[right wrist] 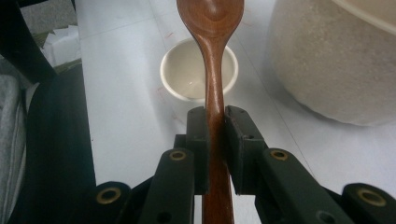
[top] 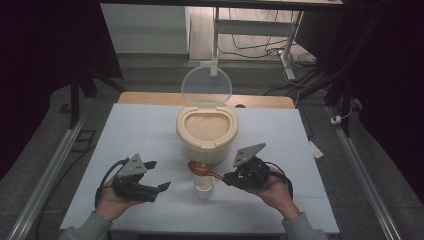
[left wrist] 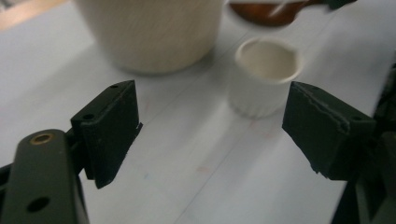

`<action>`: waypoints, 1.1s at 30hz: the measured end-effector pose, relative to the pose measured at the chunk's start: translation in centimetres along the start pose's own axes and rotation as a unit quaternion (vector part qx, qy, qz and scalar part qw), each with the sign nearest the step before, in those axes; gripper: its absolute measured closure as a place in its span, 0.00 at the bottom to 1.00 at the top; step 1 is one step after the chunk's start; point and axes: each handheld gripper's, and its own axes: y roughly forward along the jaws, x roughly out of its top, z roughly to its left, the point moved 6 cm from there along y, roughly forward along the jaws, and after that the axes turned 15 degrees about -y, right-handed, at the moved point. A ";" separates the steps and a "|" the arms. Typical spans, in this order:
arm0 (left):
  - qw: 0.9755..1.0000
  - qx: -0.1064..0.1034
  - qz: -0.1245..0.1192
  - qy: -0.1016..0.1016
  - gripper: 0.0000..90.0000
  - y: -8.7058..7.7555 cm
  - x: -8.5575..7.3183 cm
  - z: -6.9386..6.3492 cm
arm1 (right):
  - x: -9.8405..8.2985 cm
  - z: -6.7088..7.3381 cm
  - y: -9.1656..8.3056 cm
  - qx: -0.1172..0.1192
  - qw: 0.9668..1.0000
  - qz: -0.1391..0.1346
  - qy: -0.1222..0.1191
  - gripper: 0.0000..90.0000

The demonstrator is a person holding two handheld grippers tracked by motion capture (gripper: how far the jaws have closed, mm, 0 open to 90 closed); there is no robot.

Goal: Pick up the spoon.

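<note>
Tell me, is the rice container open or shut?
Open: the rice container has its clear lid raised behind, and rice shows inside.

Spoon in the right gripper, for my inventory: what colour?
Reddish-brown wooden spoon, clearest in the right gripper view.

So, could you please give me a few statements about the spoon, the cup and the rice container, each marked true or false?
1. The right gripper is shut on the wooden spoon. True.
2. The left gripper holds the small cup. False: its jaws stand open with nothing between them, and the cup sits on the table beyond.
3. The lid of the rice container is closed. False: it stands open, rice showing inside.
4. The spoon's bowl hangs over the cup. True.
5. The cup is full of rice. False: it looks nearly empty.
</note>
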 end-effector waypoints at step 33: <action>0.985 -0.078 0.108 0.110 0.35 5.8 5.1 -6.4 | 1.6 1.5 1.6 0.013 0.998 0.012 -0.052 0.88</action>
